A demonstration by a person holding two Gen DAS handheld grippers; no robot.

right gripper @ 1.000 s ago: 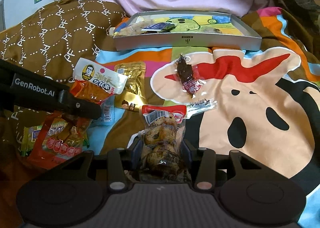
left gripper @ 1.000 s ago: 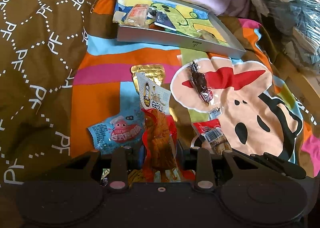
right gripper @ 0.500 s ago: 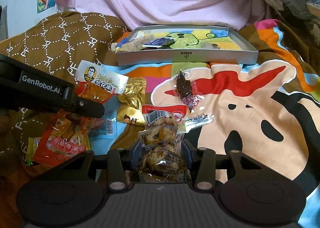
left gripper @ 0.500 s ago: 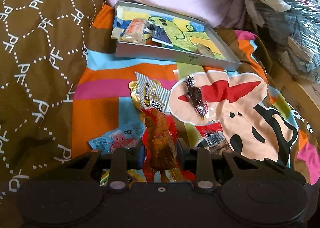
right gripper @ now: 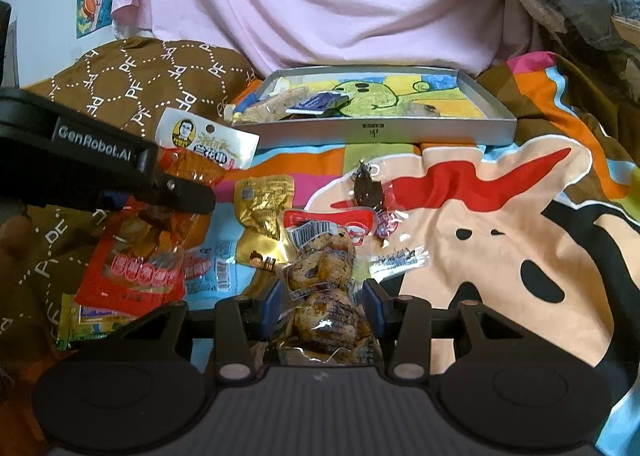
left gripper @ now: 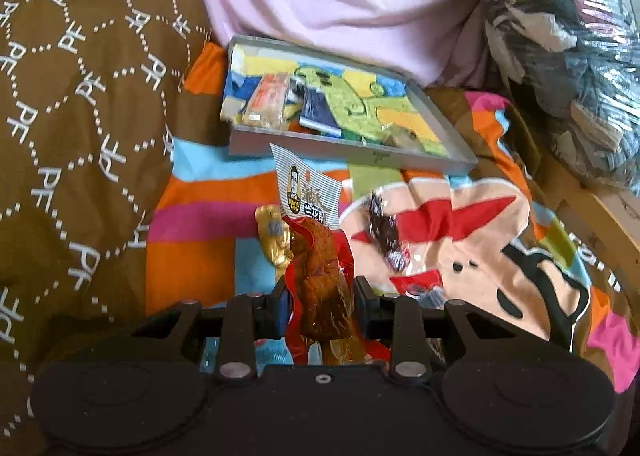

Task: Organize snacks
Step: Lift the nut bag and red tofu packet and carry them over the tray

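Note:
My left gripper [left gripper: 320, 292] is shut on an orange-red snack packet [left gripper: 320, 256] with a white striped top, held above the bed; both show in the right wrist view, the gripper [right gripper: 160, 183] and the packet [right gripper: 208, 147]. My right gripper [right gripper: 322, 296] is shut on a clear packet of brown spotted pieces [right gripper: 320, 276] with a red top. A grey tray [right gripper: 372, 129] with a cartoon lining lies ahead and holds several snacks [left gripper: 272, 99]. A gold packet [right gripper: 264, 211], a dark wrapped snack [right gripper: 366, 191] and a blue packet [right gripper: 212, 268] lie on the blanket.
A brown patterned cushion [left gripper: 80, 115] rises on the left. Pink cloth [right gripper: 320, 3] hangs behind the tray. A plastic bag of clothes [left gripper: 560, 47] sits at the right. The colourful cartoon blanket [right gripper: 500, 236] covers the bed.
Both grippers have lifted with their packets and moved forward toward the tray. The blue packet on the blanket has dropped out of the left wrist view.

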